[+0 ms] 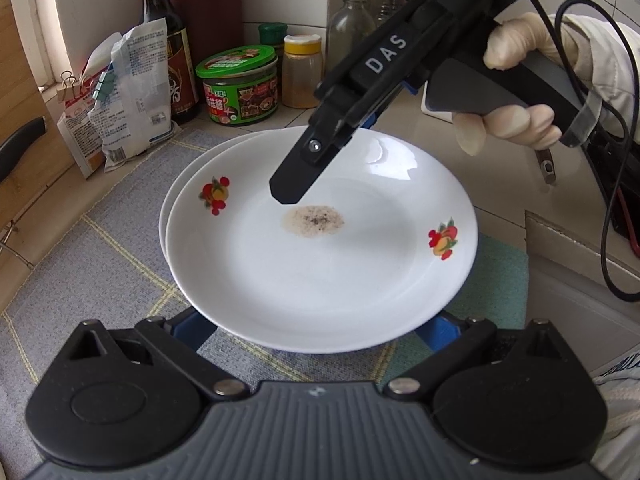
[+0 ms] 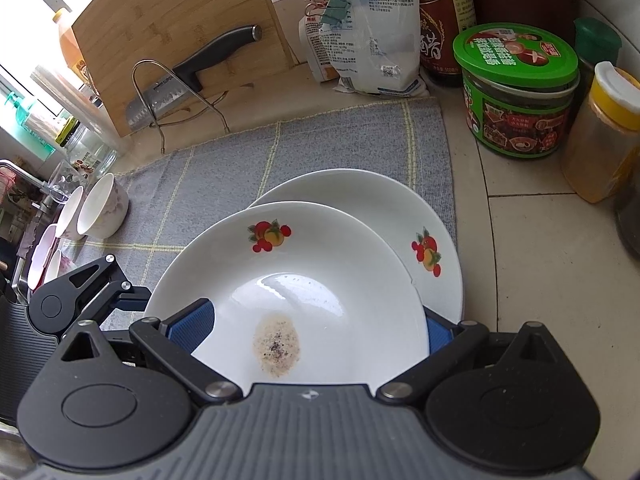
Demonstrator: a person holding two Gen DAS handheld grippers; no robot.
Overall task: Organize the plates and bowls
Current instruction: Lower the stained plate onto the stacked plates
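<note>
Through your left wrist camera, the top plate fills the middle, lying on a second plate of which only a crescent shows at far left. Two plates, then, each painted with fruit, and the top one carries a brownish speckled stain at its centre. Your left gripper stands spread wide; the plate's near rim lies between its blue pads and hides their tips, so you cannot tell whether they touch it. Your right gripper comes down from upper right in a gloved hand, its dark finger hanging over the plate just above the stain. Beyond the far rim the room is tight: a green-lidded jar, a yellow-capped spice jar, a dark sauce bottle and a clipped bag line the wall. The grey checked mat lies open to the left.

From your right wrist camera, you see the same two plates, the top plate shifted left of the lower one. Your right gripper is spread open, the plate's near edge between its pads. Two bowls sit at the mat's left edge, and a knife leans in a wire rack against a bamboo board. Open mat lies ahead.
</note>
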